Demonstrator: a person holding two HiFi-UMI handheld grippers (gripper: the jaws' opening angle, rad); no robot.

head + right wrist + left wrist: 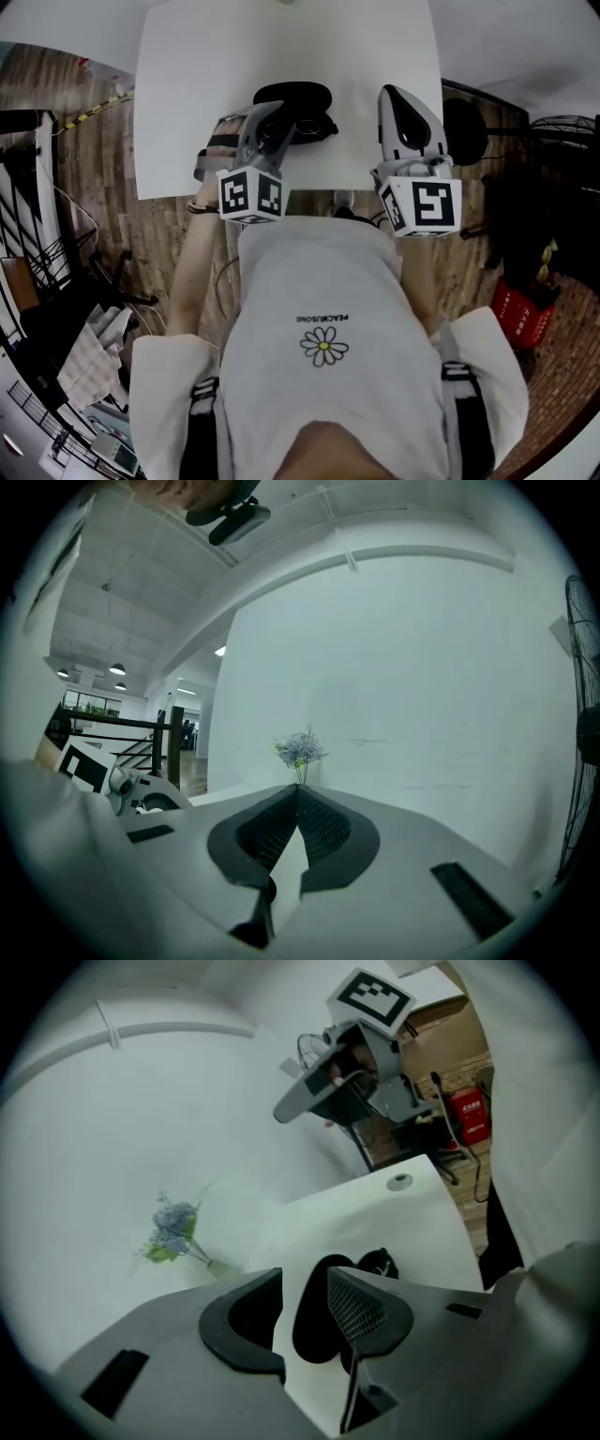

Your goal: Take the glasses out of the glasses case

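A white worktop (187, 94) stands on a brown wood-plank floor (103, 169) against a plain white wall (422, 667), with a small bunch of blue flowers (300, 750) at its far edge, a red container (520, 314) on the floor to its right, and ceiling lamps (117, 669) glowing far off to its left.

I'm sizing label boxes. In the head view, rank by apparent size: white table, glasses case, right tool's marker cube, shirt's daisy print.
1. white table
2. marker cube and glasses case: near alike; the cube is closer to the camera, the case partly covered, so unranked
3. daisy print
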